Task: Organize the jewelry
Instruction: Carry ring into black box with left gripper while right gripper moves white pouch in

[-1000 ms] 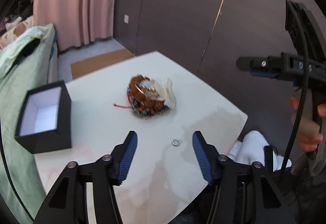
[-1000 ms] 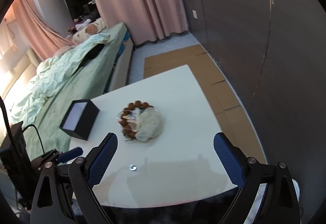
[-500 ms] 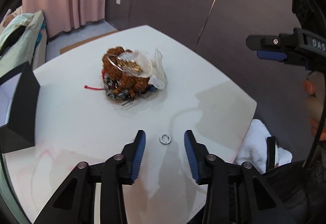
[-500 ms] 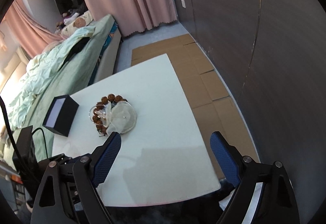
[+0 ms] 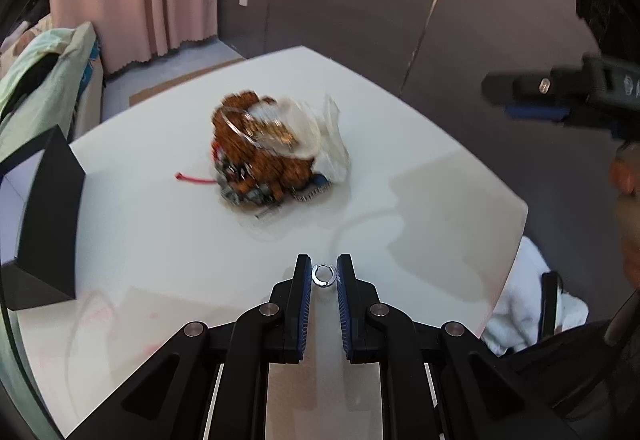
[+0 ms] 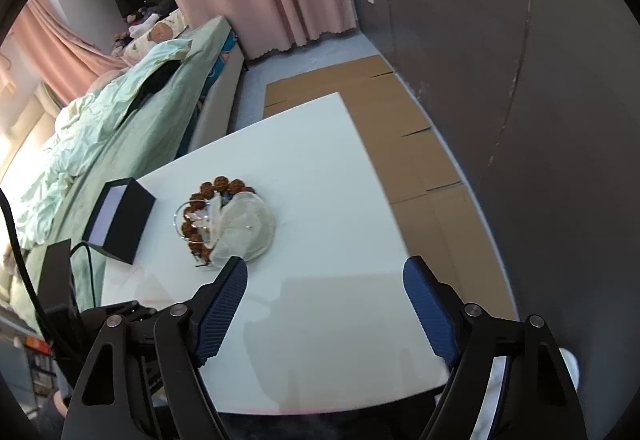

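Left wrist view: I have the left gripper (image 5: 323,277) low over the white table (image 5: 168,240), its jaws drawn nearly together around a small silver ring (image 5: 322,275). The blue pads (image 5: 306,282) sit just beside the ring on both sides; I cannot tell whether they touch it. Beyond the ring, near the table's middle, lies a heap of jewelry (image 5: 260,160), brown beaded bracelets tangled with a white pouch (image 5: 330,148), blurred in this frame. An open black box (image 5: 48,216) with a white lining stands at the table's left edge.

From the right wrist view, my right gripper (image 6: 326,282) hangs above the table's near edge, jaws wide apart and holding nothing. The heap (image 6: 224,224) and box (image 6: 120,220) lie ahead of it, well apart from its fingers.
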### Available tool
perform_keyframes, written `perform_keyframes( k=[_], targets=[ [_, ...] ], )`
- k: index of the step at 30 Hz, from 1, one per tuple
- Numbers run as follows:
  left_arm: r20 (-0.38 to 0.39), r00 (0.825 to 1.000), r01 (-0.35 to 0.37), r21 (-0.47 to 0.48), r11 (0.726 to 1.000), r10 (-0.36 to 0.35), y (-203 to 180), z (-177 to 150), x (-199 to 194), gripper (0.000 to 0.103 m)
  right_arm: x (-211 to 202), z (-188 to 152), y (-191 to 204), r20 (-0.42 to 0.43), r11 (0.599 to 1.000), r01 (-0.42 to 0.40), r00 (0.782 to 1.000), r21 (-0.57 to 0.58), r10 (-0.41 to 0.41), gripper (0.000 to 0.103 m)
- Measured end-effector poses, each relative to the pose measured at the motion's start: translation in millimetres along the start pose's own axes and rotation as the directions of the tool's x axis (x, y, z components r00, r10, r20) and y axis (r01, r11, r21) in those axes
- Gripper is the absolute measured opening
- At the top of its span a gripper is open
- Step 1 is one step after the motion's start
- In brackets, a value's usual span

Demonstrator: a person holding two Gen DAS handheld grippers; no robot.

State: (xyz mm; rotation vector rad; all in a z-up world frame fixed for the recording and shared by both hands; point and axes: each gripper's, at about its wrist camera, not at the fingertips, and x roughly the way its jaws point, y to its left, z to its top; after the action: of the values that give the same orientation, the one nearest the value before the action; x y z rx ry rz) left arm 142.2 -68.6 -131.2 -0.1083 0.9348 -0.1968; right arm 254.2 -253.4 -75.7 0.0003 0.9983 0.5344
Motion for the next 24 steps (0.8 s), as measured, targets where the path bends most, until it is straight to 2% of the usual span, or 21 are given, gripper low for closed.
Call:
perform_keyframes(
  k=[5, 12, 21, 24],
  targets=[
    [0.047, 0.999, -0.004, -0.032, 0.999, 0.005, 11.2, 8.0, -15.2, 0.013, 11.6, 2.0, 12.4, -0.023, 0.997, -0.068, 0.997, 0.027, 0.068, 0.065],
    [0.11, 0.994, -0.012, -0.089, 0.996, 0.022, 30.9, 20.3, -32.5, 0.013, 30.1, 10.0, 26.1, -0.023, 0.975, -0.186, 0.982, 0.12, 0.19, 0.064],
    [0.18, 0.982, -0.022, -0.169, 0.985, 0.053, 61.5, 34.2, -58.2, 0.013, 67.2, 24.3, 43.3, -0.042, 0.974, -0.147, 0.987, 0.173, 0.157, 0.064],
    [0.202, 0.975, -0.05, -0.196, 0.979, 0.09, 73.1, 36.7, -66.7, 0.013, 80.0, 27.9, 43.8, -0.057, 0.972, -0.132, 0.988, 0.196, 0.145, 0.064]
  ],
)
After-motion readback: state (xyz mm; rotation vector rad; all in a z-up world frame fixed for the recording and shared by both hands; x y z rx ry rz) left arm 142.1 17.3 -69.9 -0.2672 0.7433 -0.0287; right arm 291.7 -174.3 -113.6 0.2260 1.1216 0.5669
